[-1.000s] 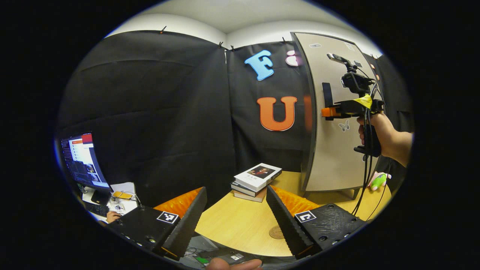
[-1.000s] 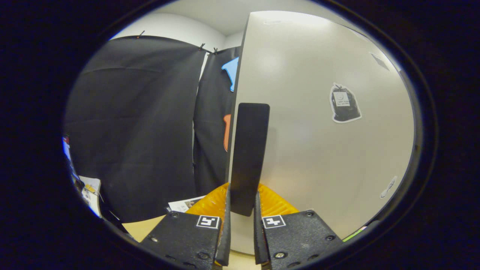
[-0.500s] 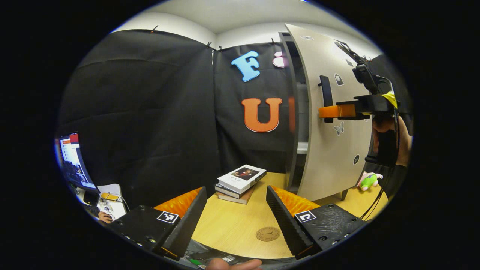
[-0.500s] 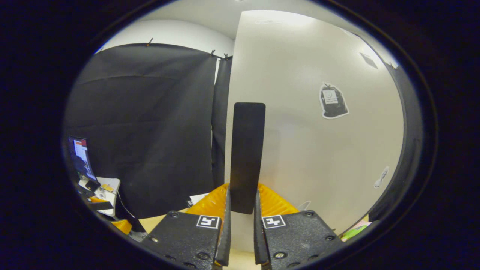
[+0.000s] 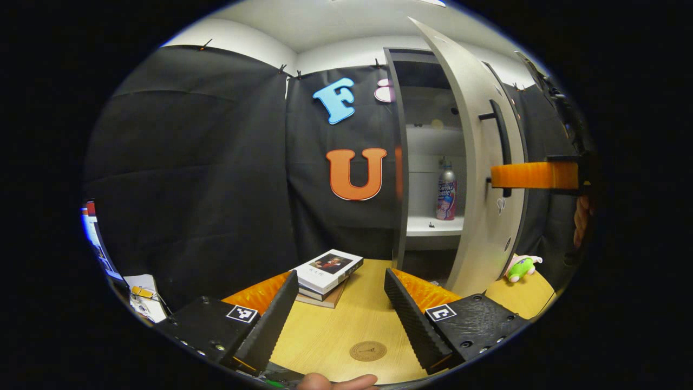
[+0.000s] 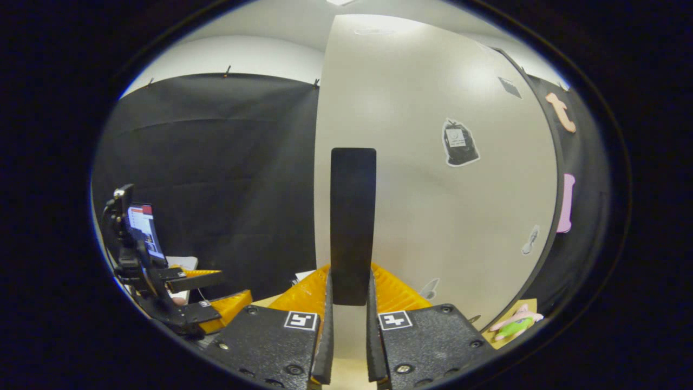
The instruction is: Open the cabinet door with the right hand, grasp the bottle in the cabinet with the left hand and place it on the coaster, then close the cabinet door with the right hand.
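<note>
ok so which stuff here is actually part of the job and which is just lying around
Part of the job:
cabinet door
door handle, clamped by the right gripper
bottle on the cabinet shelf
coaster
left gripper, open

Just lying about:
stack of books
plush toy

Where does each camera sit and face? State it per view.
Left gripper view: rides the open left tool over the round wooden table, facing the open grey cabinet door and pink-labelled bottle.
Right gripper view: rides the right tool, shut on the black door handle.
Shared: door, handle, green plush toy.
</note>
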`<move>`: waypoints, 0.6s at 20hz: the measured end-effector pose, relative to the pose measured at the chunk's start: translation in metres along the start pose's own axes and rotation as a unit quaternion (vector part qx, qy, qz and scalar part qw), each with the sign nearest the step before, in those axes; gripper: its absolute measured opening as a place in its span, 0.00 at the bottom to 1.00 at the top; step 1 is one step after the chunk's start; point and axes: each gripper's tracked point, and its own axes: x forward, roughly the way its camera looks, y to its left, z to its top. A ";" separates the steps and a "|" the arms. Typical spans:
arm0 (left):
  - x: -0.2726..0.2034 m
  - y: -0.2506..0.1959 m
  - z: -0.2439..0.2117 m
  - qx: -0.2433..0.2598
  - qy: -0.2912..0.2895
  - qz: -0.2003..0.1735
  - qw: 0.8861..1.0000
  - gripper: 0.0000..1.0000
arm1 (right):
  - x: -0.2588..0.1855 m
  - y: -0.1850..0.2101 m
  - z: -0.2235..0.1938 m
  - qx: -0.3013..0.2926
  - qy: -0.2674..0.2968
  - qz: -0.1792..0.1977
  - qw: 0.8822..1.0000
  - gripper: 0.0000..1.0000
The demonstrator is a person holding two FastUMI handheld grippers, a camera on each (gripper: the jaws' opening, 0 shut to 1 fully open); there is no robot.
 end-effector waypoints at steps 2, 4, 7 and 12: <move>0.007 -0.017 0.002 0.003 -0.001 -0.015 1.000 0.97 | -0.007 -0.001 -0.002 -0.002 0.001 0.004 1.000 0.27; 0.011 -0.036 0.000 0.007 0.001 -0.033 0.999 0.96 | -0.014 -0.004 -0.002 0.001 0.003 0.005 1.000 0.28; 0.018 -0.066 -0.003 0.008 0.005 -0.063 0.998 0.96 | -0.021 -0.008 -0.003 0.008 0.007 -0.004 1.000 0.28; 0.025 -0.108 -0.001 0.012 0.004 -0.110 0.994 0.96 | -0.032 -0.012 -0.004 0.017 0.007 -0.024 1.000 0.27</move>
